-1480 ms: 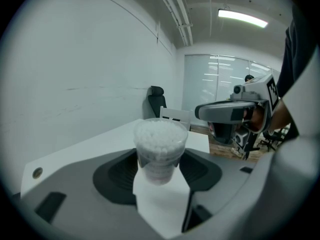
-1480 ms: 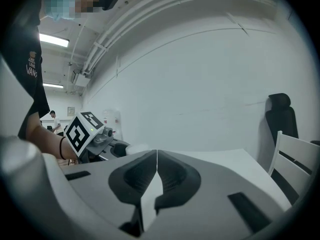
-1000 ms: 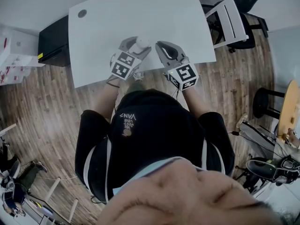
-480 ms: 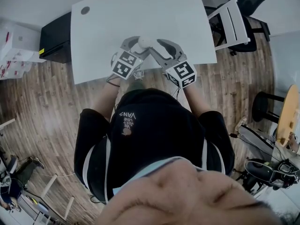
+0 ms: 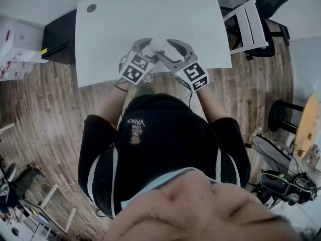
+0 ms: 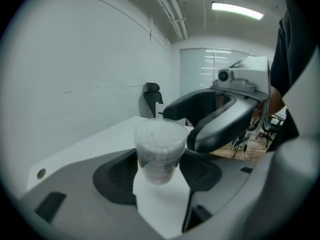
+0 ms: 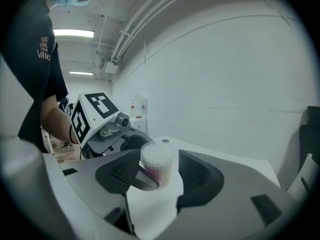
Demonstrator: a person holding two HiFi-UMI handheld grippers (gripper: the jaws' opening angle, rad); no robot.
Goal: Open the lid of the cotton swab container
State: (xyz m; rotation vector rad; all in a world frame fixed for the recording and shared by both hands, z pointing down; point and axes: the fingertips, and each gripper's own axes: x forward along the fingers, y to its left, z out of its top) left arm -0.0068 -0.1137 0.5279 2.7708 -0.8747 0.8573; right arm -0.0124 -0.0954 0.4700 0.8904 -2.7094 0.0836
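Clear plastic, cotton swab container (image 6: 160, 146): upright on the white table (image 5: 150, 14) near its front edge, with white swab heads packed under the top. I can find no lid seam in either gripper view, so I cannot tell whether the lid is on or off.
Hidden, head view: the container shows only as a pale blob where the two gripper noses meet. They cover its sides and base.
Hidden, left gripper view: the container's lower body is blurred and its base merges into the white tabletop. The right gripper's dark jaws arch in just beside its upper right, and I cannot tell from here whether they touch it.
Hidden, right gripper view: a dark jaw of the left gripper crosses the container's lower left, so only the top and right wall read clearly.
Left gripper (image 6: 160, 159): jaws set wide and closed on the container. The ribbed pads (image 6: 117, 171) meet its lower wall, one on each side. The container stands centred near the jaw tips.
Right gripper (image 7: 159, 166): the jaws have just been opening and stand wide. The container's top is between them, close to the mesh pad (image 7: 120, 171) at that view's left, with a plain gap to the other pad. Nothing is gripped.
Marker cubes: one (image 5: 136, 68) on the left gripper and one (image 5: 194, 76) on the right, both over the table's front edge.
Cut off: a white chair (image 5: 248, 21) at the table's right end, partly out of frame.
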